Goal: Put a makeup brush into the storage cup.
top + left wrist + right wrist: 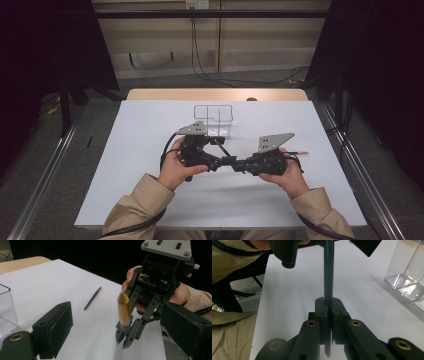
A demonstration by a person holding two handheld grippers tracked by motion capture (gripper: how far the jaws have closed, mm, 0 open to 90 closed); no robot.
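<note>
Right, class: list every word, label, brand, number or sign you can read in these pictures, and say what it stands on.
None: no readable text on any object.
The small board on the right gripper carries tiny marks, too small to read.
The brush it holds, the second brush on the table and the clear box are unmarked.

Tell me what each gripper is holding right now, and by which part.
The right gripper is shut on a dark brush, gripping its handle near the lower end. The left gripper stands open around the brush's gold tip, holding nothing.
</note>
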